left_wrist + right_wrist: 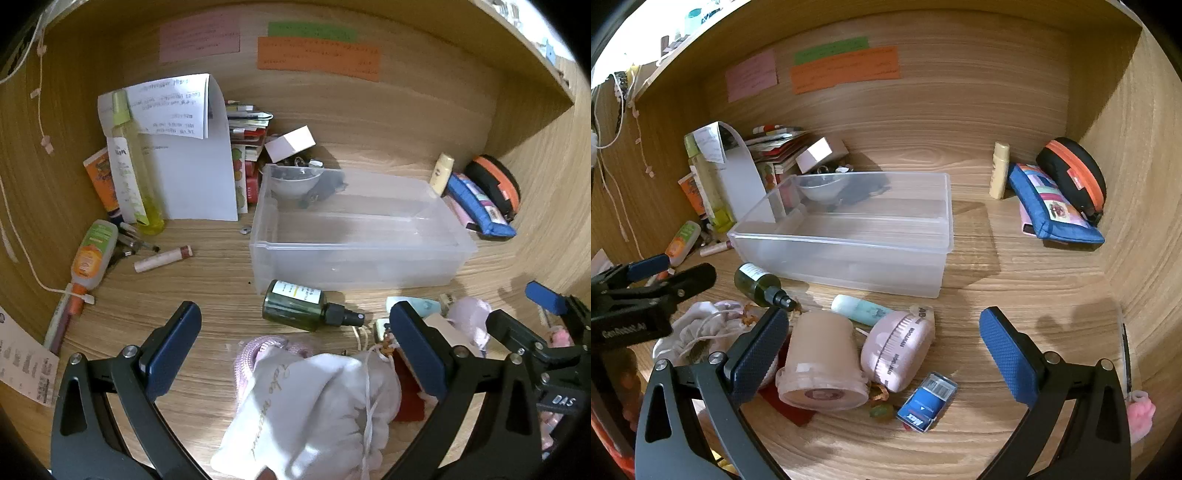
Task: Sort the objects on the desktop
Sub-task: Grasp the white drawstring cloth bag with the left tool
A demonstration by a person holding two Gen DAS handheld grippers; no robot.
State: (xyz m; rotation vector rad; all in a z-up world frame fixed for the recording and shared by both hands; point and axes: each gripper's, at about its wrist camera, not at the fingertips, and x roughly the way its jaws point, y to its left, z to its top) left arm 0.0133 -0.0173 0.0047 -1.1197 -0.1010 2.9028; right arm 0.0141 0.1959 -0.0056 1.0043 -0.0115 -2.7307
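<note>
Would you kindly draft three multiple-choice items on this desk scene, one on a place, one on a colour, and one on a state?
1. Where does the dark green spray bottle lie?
A. inside the clear plastic bin
B. on the desk in front of the clear plastic bin
C. on the upper shelf

2. What colour is the zipper band on the round black case?
A. orange
B. white
C. purple

3. How do the jaws of the right hand-held gripper stand?
A. shut on the pink timer
B. shut with nothing in them
C. wide open, gripping nothing

Answers: 1 B, the bottle lies on its side on the wood outside the bin's front wall; 2 A, an orange band rings the case; 3 C, both blue pads stand far apart.
</note>
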